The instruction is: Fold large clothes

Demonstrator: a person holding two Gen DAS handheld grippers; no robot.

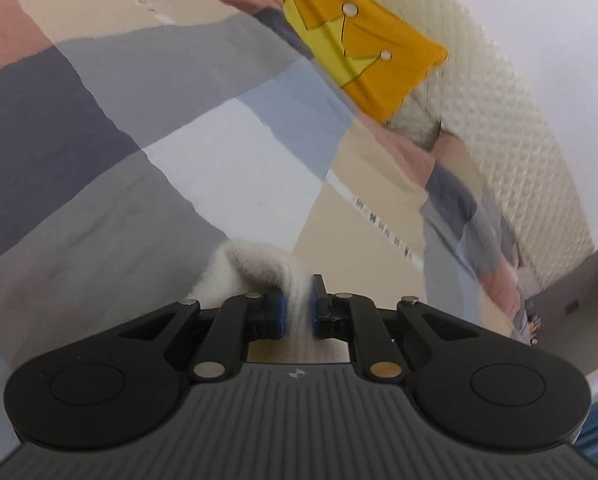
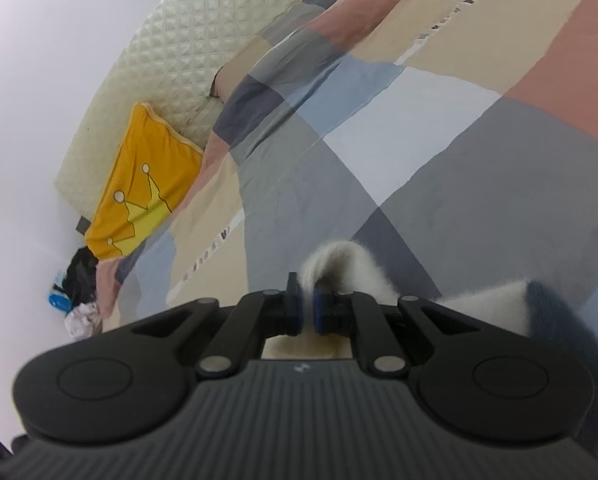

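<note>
A fuzzy white garment [image 1: 255,268] is pinched between the pads of my left gripper [image 1: 297,306], which is shut on a fold of it above the bed. My right gripper [image 2: 307,302] is shut on another fold of the same white garment [image 2: 343,264]. In the right wrist view the garment hangs off to the right, and a dark blue part [image 2: 559,320] of it shows there. Most of the garment is hidden below both grippers.
A bed with a patchwork quilt [image 1: 139,128] in pink, beige, grey and blue fills both views. A yellow crown pillow [image 1: 363,48] leans on a cream quilted headboard [image 1: 499,120]. Dark clutter [image 2: 79,280] lies beside the bed by the wall.
</note>
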